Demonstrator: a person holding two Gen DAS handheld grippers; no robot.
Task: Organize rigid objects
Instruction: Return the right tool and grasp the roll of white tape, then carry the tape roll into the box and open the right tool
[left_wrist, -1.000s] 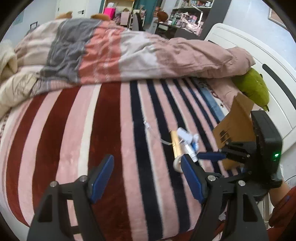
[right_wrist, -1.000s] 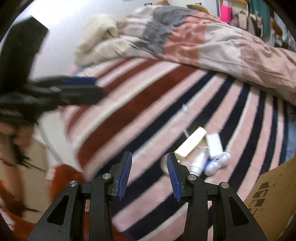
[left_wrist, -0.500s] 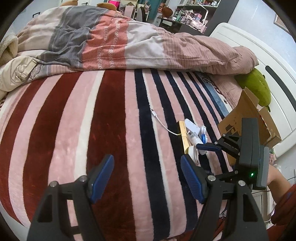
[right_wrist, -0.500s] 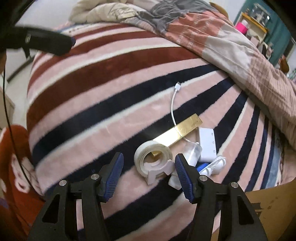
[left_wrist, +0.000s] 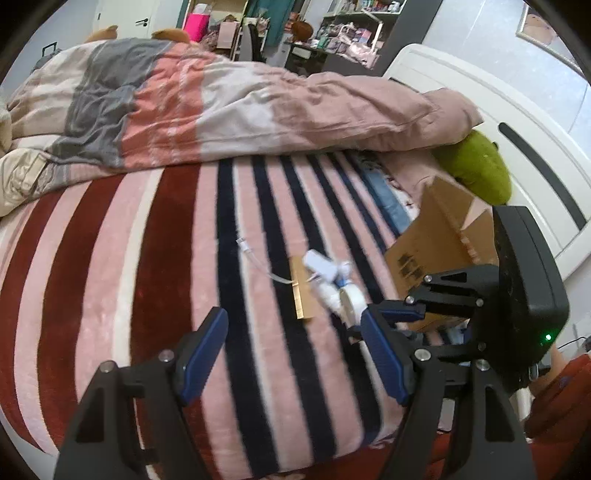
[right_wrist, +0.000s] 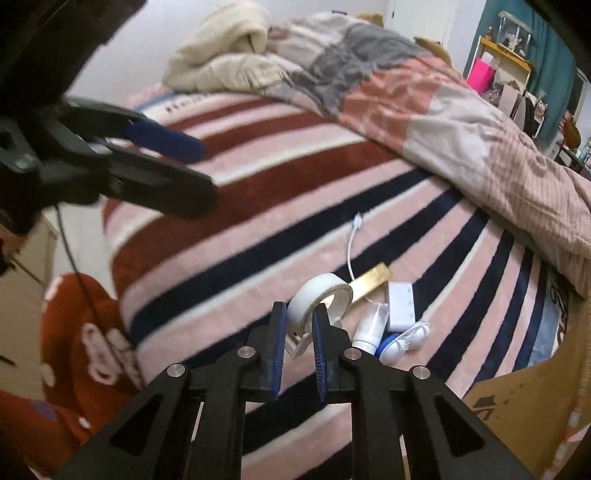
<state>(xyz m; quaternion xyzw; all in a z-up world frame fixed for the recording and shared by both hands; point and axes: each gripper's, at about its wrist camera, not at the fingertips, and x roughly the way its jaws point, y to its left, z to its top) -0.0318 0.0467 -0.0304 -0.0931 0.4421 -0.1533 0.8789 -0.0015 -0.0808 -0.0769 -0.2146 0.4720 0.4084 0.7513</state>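
Right claw (right_wrist: 298, 325) pinched on a white tape roll (right_wrist: 320, 300) in its plastic dispenser, on the plush striped blanket (right_wrist: 258, 206) of the bed. Beside it: flat gold box (right_wrist: 371, 281), white rectangular adapter (right_wrist: 400, 305), small tube (right_wrist: 371, 326). Left claw (left_wrist: 291, 354) spread wide, holding nothing; corrugated cardboard box (left_wrist: 436, 251) nearby.

The cardboard box (right_wrist: 532, 417) is running off the frame's edge; the shelf clutter (left_wrist: 343, 27) is blurring beyond telling.

- Striped blanket (left_wrist: 110, 277) lies open left of the clutter, wide enough for a hand-held gripper.
- Cardboard box (left_wrist: 436, 254) walls the right side.
- Rumpled duvet (left_wrist: 221, 110) blocks the far side.
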